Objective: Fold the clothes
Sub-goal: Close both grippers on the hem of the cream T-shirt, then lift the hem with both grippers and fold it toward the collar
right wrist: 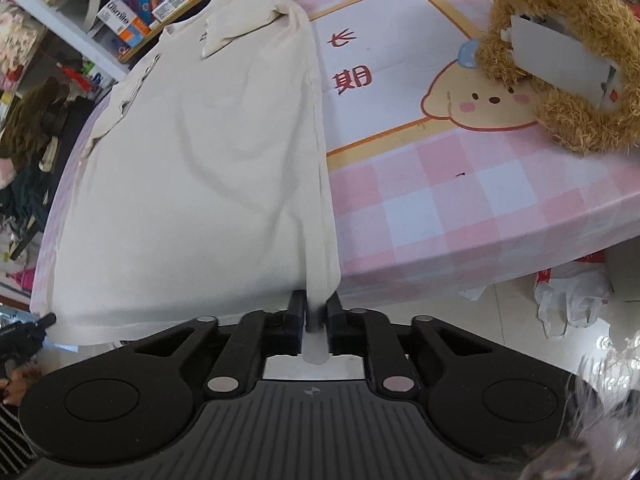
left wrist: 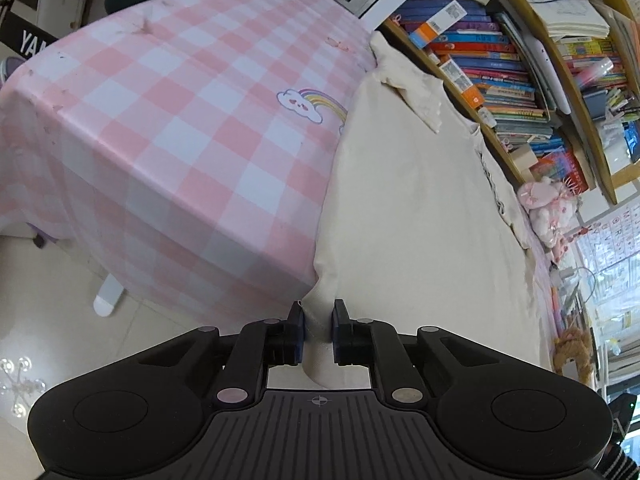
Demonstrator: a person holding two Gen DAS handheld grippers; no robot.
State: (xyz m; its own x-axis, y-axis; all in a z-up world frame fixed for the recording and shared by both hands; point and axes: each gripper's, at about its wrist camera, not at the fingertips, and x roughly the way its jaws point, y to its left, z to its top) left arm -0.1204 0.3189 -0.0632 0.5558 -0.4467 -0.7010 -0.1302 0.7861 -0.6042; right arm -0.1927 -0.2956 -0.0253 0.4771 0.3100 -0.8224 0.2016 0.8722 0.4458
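A table under a pink-and-white checked cloth [left wrist: 168, 128] carries a cream shirt [right wrist: 208, 168] spread flat, its collar end far from the grippers and its hem at the near table edge. In both wrist views the shirt's long axis runs from 6 o'clock, at the jaws, up toward 12 to 1 o'clock, so any fold toward the collar would, by my reading, carry the hem away along that line. Each hand sits at one hem corner, neither clearly nearer. A brown plush toy [right wrist: 560, 60] lies at 2 o'clock in the right view, apart from the shirt. The left gripper [left wrist: 319, 322] is nearly closed, its jaws pinching a bunched corner of hem. The right gripper [right wrist: 316, 314] is likewise almost shut, clamped on the opposite corner's folded edge.
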